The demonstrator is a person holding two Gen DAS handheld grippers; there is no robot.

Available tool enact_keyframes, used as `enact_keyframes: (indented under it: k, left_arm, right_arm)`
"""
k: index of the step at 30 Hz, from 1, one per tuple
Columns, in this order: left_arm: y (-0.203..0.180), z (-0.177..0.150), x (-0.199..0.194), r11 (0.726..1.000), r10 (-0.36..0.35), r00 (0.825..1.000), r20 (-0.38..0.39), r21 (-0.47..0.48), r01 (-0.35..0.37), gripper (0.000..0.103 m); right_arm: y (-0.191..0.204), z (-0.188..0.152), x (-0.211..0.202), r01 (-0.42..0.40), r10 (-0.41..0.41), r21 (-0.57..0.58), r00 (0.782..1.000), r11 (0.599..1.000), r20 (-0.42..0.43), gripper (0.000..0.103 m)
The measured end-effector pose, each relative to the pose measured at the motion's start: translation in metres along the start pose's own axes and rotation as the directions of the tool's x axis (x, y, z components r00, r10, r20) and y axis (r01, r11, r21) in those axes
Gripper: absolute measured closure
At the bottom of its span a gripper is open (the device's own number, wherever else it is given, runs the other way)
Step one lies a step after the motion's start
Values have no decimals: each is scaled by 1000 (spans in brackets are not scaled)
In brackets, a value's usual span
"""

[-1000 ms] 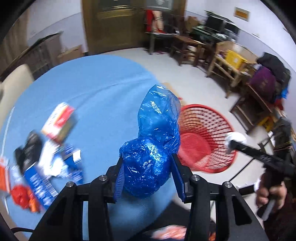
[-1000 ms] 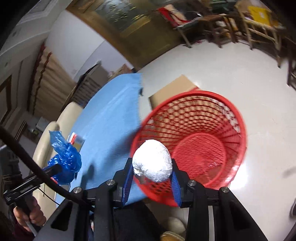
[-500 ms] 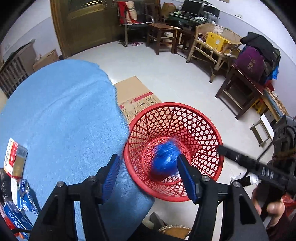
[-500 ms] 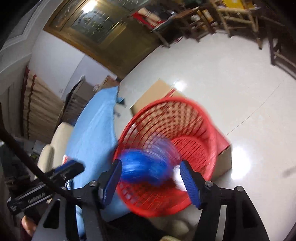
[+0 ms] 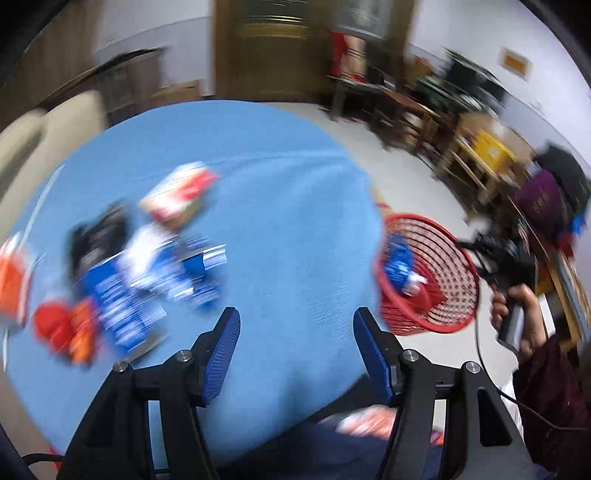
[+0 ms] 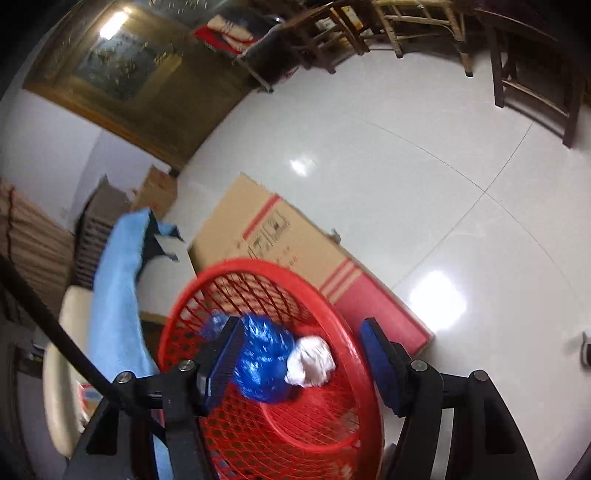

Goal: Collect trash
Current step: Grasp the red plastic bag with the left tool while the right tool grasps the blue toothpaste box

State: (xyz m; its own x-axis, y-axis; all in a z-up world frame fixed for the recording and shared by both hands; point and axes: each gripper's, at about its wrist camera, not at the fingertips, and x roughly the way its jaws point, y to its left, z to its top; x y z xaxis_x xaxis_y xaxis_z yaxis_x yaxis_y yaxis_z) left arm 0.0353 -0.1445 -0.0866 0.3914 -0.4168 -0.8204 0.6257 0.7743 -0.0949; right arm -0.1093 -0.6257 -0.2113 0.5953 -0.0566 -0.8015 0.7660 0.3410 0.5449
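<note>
The red mesh basket (image 6: 295, 428) stands on the floor beside the blue-covered table (image 5: 288, 206). A crumpled blue plastic bag (image 6: 266, 358) and a white paper ball (image 6: 310, 362) lie inside it. My right gripper (image 6: 301, 365) is open and empty right above the basket. My left gripper (image 5: 297, 350) is open and empty over the table's near edge. A blurred pile of trash (image 5: 147, 251) lies on the table to its left: blue and white wrappers, a red and white box (image 5: 177, 195), a black item, orange and red packets. The basket (image 5: 436, 284) shows at the right in the left wrist view.
A flattened cardboard box (image 6: 291, 251) lies on the white tiled floor behind the basket. Wooden chairs and tables (image 6: 417, 22) stand further back. A cream chair (image 6: 59, 369) sits by the table. The hand holding the right gripper (image 5: 517, 306) shows beyond the basket.
Both grippers opened and dropped the blue bag and white ball into the basket. The left gripper has swung back left from over the basket toward the trash pile.
</note>
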Motion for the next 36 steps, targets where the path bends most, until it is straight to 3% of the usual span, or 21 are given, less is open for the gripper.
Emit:
enact_keyframes:
  k: [5, 9, 12, 14, 15, 17, 19, 20, 22, 26, 28, 29, 33, 36]
  left_arm:
    - [83, -29, -41, 973, 126, 991, 48, -203, -113, 36]
    - [128, -44, -55, 935, 214, 976, 42, -298, -192, 36]
    - [157, -53, -61, 914, 220, 975, 35, -356, -194, 36]
    - [166, -61, -60, 902, 242, 970, 28, -374, -214, 36]
    - [169, -64, -58, 897, 252, 967, 23, -380, -225, 36]
    - [176, -70, -54, 887, 261, 965, 8, -397, -237, 36]
    - [187, -75, -49, 878, 255, 967, 3, -421, -230, 36]
    - [193, -77, -46, 870, 247, 969, -2, -440, -223, 36]
    - [203, -78, -44, 863, 230, 973, -1, -462, -204, 36]
    - [221, -66, -46, 855, 207, 978, 31, -492, -166, 36]
    - [229, -59, -45, 850, 200, 979, 40, -504, -153, 36]
    - [235, -55, -44, 844, 192, 980, 47, -517, -141, 36]
    - [254, -49, -42, 813, 153, 986, 60, -575, -91, 36]
    - [261, -45, -45, 799, 129, 989, 76, -598, -58, 36]
  right_arm:
    - [16, -42, -3, -3, -3, -80, 997, 997, -83, 34]
    - [14, -56, -20, 115, -116, -81, 993, 990, -5, 34]
    - [31, -53, -51, 149, -139, -114, 986, 982, 97, 34]
    - [61, -56, -72, 149, -116, -205, 980, 967, 161, 34]
    - [86, -63, -84, 110, -64, -275, 983, 955, 172, 34]
    - [120, -74, -88, 15, 30, -357, 992, 934, 121, 34]
    - [160, -98, -86, -112, 128, -442, 992, 890, 7, 34]
    - [187, -119, -79, -188, 170, -494, 982, 849, -82, 34]
    - [223, -150, -66, -266, 192, -549, 963, 793, -189, 34]
    - [303, -230, -34, -409, 177, -654, 902, 636, -393, 34]
    - [334, -261, -22, -440, 158, -694, 888, 569, -433, 34]
    - [345, -273, -14, -433, 145, -715, 891, 549, -429, 34]
    - [379, -307, 13, -413, 91, -753, 898, 513, -431, 34]
    - [398, -330, 35, -364, 30, -802, 917, 474, -398, 34]
